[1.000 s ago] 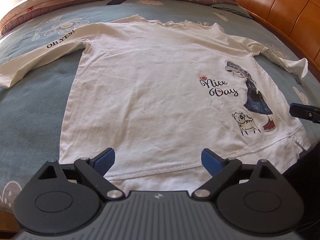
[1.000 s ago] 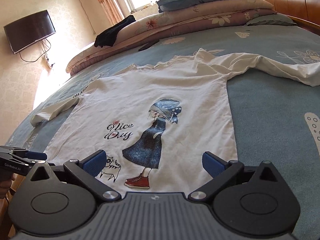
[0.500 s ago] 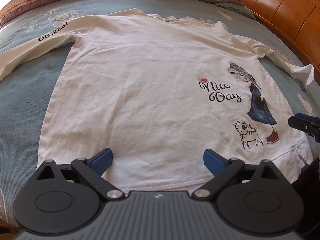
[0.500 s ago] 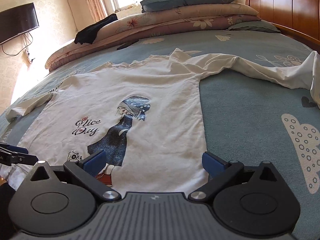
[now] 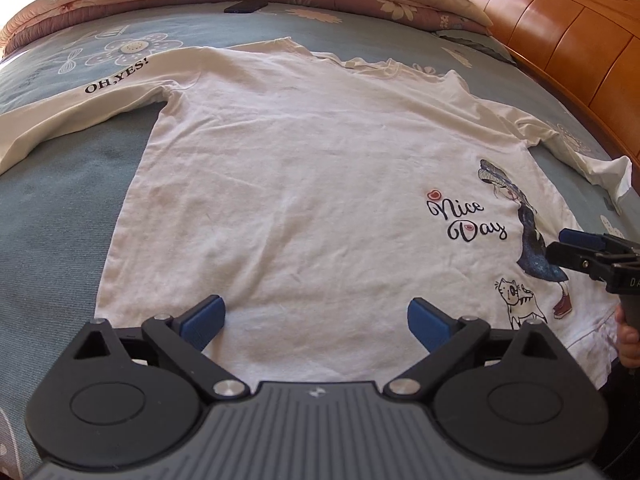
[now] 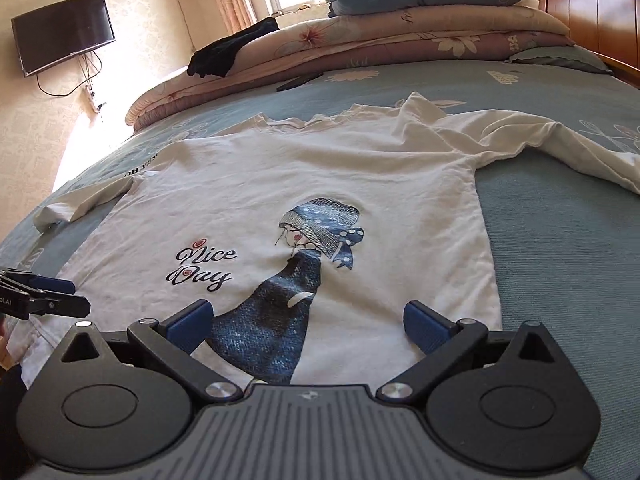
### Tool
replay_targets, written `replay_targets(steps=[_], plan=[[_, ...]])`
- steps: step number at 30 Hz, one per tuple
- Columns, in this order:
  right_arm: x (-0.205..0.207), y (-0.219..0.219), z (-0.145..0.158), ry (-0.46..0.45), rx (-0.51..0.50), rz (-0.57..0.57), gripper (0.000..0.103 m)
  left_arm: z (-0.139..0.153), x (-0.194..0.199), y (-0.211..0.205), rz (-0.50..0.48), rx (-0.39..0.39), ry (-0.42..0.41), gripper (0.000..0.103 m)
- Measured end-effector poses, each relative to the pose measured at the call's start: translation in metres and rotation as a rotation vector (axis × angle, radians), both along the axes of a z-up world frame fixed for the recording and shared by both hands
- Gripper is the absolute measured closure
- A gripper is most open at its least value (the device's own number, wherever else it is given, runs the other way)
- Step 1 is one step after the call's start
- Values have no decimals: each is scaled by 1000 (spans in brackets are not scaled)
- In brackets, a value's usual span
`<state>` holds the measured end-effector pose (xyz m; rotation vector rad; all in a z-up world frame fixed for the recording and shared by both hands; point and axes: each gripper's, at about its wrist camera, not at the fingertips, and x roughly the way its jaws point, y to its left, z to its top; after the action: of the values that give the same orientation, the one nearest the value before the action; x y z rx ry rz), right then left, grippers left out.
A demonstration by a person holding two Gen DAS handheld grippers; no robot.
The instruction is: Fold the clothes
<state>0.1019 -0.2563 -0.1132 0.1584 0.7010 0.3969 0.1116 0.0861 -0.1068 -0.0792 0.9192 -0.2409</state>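
White long-sleeved shirt point(image 5: 304, 184) spread flat, front up, on blue bedspread point(image 5: 56, 216); sleeves out sideways, "Nice Day" girl print.

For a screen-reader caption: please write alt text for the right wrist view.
A white long-sleeved cotton shirt printed with a girl in a blue dress and "Nice Day" lies flat on a blue-grey floral bedspread. The open right hand-held gripper hovers over its hem; the left hand-held gripper enters at left.

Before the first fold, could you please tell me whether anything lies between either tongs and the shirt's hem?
Nothing visible does. The shirt lies flat on the bed, print up. Both the left tongs and the right tongs are open just above its hem, with only bare cloth between their fingers.
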Motion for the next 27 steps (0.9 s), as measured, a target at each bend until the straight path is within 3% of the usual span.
replay_targets(steps=[4,9,15,20,22,27], plan=[[1,-9,14,30,-20,-32,0,8,7,1,-37,0,-11,6],[47,0,35,-40,11,-53,0,31,39,-8,-112,40,-89,6],[104,13,13,22,-48,-91,0,14,109,-2,-92,-13,-69,6],[89,-5,1,12,-126,-82,0,2,129,35,-9,-45,-64,6],[79,-11,-1,4,-140,-61,0,2,126,48,24,1,-70,6],[70,-7,-6,-29,-177,-48,0,5,118,65,3,19,-77,6]])
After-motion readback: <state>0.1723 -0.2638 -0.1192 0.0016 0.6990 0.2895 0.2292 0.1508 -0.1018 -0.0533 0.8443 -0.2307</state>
